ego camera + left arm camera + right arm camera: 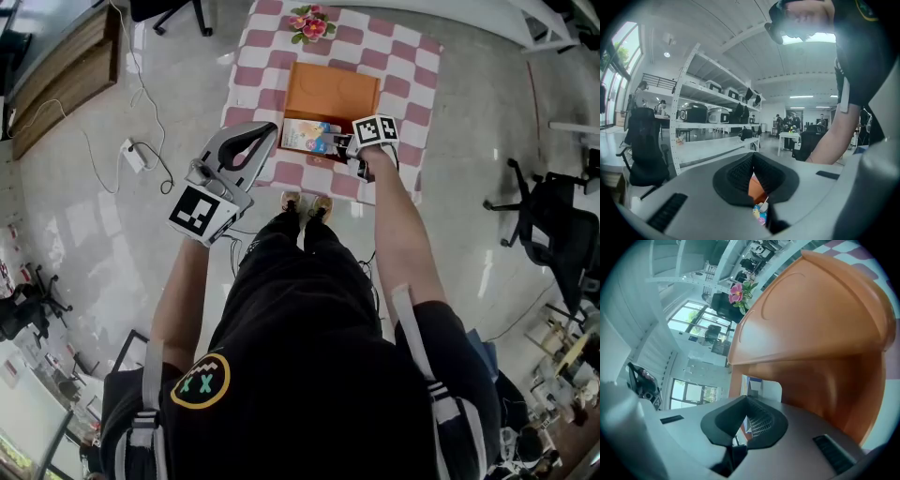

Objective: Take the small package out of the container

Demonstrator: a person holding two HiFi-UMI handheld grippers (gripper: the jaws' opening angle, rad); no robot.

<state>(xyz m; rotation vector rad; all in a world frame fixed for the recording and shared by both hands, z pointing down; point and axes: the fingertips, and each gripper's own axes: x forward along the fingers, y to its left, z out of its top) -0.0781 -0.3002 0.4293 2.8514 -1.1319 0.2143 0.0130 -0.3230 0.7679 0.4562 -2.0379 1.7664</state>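
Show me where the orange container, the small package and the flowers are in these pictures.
orange container (333, 94), head view, on its bare orange floor.
small package (305, 136), head view, on its printed upper face.
flowers (312, 23), head view, on the pink blossoms.

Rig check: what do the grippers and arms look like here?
Left gripper and right gripper: grey moulded bodies, black ribbed pads, each with a white cube bearing black square markers. Arms bare below short black sleeves; black shirt with a round yellow-ringed badge, grey shoulder straps.
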